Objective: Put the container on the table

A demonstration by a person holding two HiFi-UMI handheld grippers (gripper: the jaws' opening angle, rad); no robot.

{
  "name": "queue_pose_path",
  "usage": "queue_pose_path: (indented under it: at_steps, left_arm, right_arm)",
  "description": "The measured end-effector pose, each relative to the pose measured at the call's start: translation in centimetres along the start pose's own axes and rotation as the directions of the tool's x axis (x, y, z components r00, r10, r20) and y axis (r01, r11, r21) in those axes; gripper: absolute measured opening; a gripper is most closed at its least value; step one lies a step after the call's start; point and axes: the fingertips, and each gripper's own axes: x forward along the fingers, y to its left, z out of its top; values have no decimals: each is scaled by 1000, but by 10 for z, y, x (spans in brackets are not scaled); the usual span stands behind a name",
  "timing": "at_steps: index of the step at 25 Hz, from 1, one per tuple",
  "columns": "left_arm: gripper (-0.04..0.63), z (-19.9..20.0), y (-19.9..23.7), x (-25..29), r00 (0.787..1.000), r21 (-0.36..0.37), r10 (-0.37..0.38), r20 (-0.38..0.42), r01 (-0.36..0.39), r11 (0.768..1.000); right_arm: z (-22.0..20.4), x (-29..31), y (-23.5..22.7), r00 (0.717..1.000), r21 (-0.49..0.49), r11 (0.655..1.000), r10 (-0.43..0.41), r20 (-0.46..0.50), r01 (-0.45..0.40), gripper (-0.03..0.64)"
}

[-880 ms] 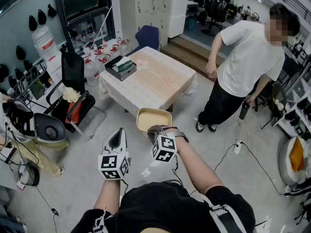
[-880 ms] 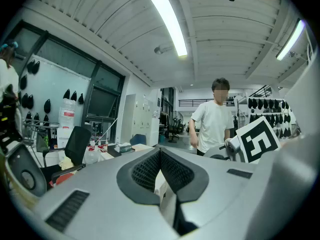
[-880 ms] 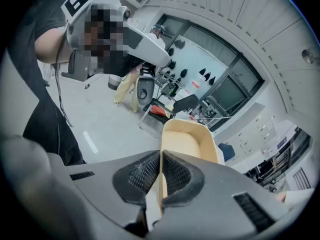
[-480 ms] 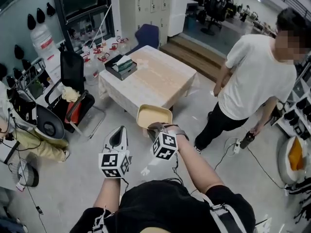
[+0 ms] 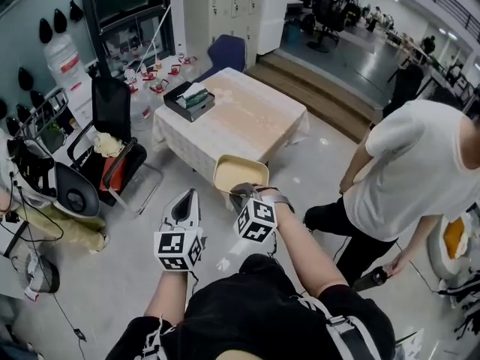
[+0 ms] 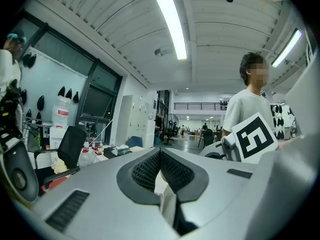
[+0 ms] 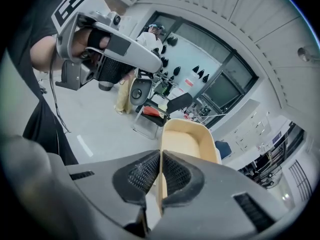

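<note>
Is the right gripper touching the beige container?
Touching. In the right gripper view, the right gripper has its jaws shut on the near wall of the beige container.

We can read no text; the red label point(image 6: 61, 112) on the water jug point(image 6: 61, 125) left of the bench point(image 5: 255, 122) is too small

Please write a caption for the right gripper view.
Right tool clamps the wall of a beige rectangular plastic container.

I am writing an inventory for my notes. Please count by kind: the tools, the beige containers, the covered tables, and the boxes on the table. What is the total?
Tools: 2 (left tool shut and empty; right tool shut on the container's rim)
Beige container: 1
Table: 1
Dark box on the table: 1
Total: 5
</note>
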Motion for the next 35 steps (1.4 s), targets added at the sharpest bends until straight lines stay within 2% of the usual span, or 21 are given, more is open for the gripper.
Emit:
queue_pose_path:
  at_steps: [8,14,26,35]
  left_arm:
    - [14,-10,30,33,1000,1,1,-10,-1,1000]
    - [14,-11,54,101,1000,12,4,-2,-4,1000]
    - [14,9,110,314,999,12,13,-40,-12,1000]
    - [14,26,139,477,997,-4,30,-66,-30,1000]
  right_arm:
    - [-1,43,-27,1000,7,1000,-4,-8,4,29]
    - [-16,95,-76,1000,6,1000,-11,-4,11,29]
    - [-59,228,-262,1000,28,1000,-3,-20,3,29]
    - [-121,335,-397,996,39,999,25,-87,-22,29]
